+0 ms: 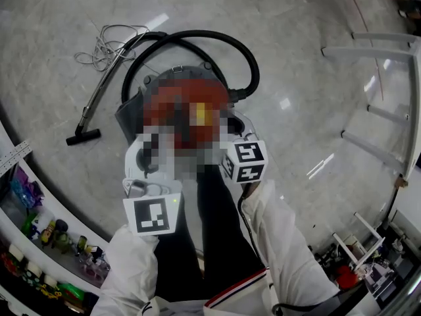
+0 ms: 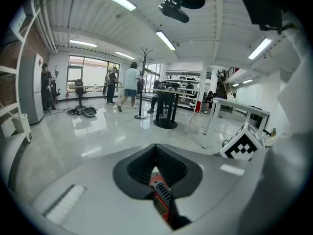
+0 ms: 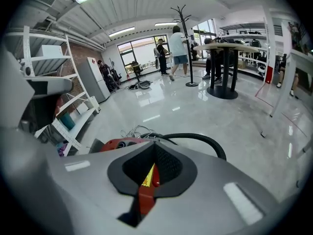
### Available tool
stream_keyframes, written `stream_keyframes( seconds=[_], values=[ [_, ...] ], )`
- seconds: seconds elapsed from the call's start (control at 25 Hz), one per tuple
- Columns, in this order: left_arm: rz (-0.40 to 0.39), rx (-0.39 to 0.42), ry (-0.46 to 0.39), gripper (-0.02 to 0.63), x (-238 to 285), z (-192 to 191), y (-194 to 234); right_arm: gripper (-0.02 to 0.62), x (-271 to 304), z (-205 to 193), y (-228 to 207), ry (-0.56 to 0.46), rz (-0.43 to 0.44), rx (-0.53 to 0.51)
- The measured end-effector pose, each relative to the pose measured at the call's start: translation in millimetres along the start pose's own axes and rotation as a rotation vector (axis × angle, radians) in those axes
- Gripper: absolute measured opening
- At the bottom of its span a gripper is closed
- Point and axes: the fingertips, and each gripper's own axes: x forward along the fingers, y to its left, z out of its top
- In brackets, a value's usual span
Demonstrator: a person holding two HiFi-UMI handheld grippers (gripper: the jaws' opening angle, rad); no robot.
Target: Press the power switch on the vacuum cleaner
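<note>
From the head view, the vacuum cleaner [image 1: 187,72] sits on the floor [image 1: 296,58] straight below both grippers. Its black hose [image 1: 247,64] loops round behind it, and the wand [image 1: 99,97] and cord [image 1: 105,45] lie off to the left. The left gripper [image 1: 146,160] and right gripper [image 1: 230,140] hang side by side over the red body.

In the left gripper view, the left gripper [image 2: 156,155] has its fingers [image 2: 171,168] pressed together, with a sliver of red casing showing below them.

In the right gripper view, the right gripper [image 3: 155,155] has its fingers [image 3: 168,166] shut too, empty. The vacuum cleaner [image 3: 120,143] and hose [image 3: 195,138] lie just beyond. I cannot pick out the switch.
</note>
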Motion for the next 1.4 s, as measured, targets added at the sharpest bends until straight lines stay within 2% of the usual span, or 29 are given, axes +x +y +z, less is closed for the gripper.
stream_keyframes(
  seconds=[0.72,1.4],
  values=[
    [0.004,-0.010,0.006,0.000,-9,-8,6,0.000,46,-43,-12,0.149,-0.004,-0.055],
    [-0.006,0.007,0.007,0.000,-11,-11,4,0.002,51,-52,-14,0.172,0.006,-0.084]
  ],
)
